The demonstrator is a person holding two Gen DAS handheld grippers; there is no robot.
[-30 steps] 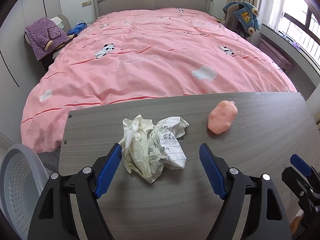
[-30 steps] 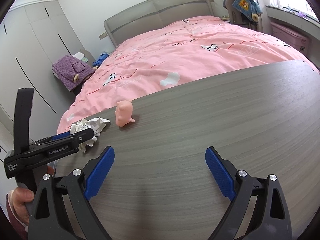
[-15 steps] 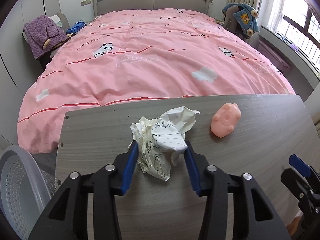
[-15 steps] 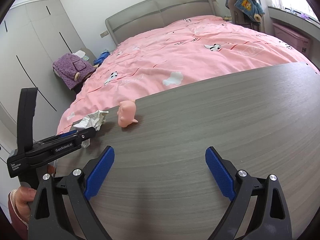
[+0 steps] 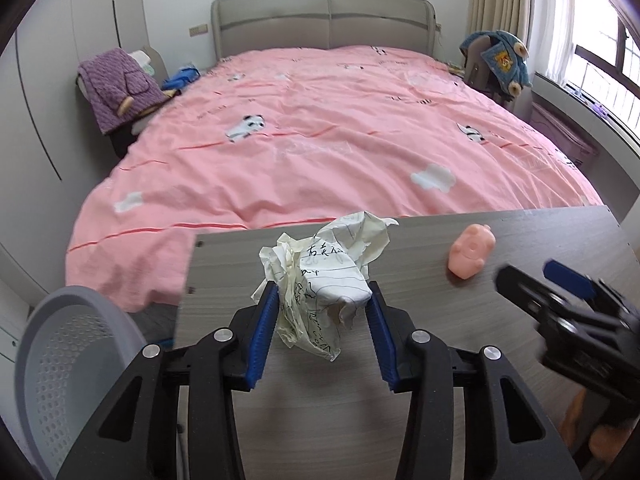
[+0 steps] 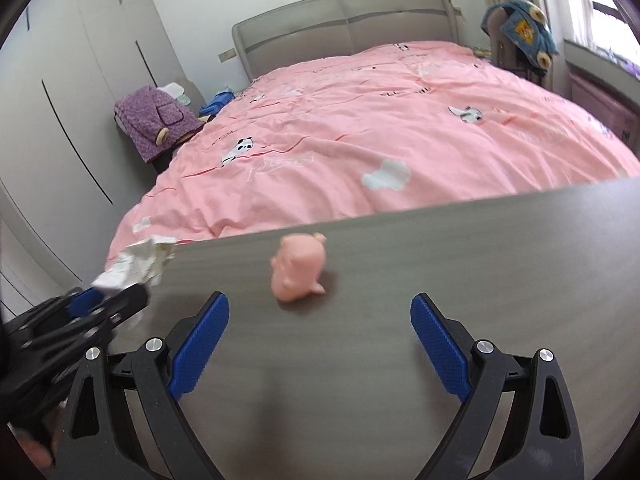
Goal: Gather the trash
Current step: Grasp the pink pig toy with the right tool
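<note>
A pink bed [image 5: 320, 120] with a grey headboard [image 5: 324, 18] fills the room. White wardrobes [image 6: 72, 92] line the left wall; a bright window [image 5: 600, 52] stands right.

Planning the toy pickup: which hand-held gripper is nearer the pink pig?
Right hand-held gripper: the pink pig sits just ahead of its open fingers. Left hand-held gripper is farther, clamped on crumpled paper.
</note>
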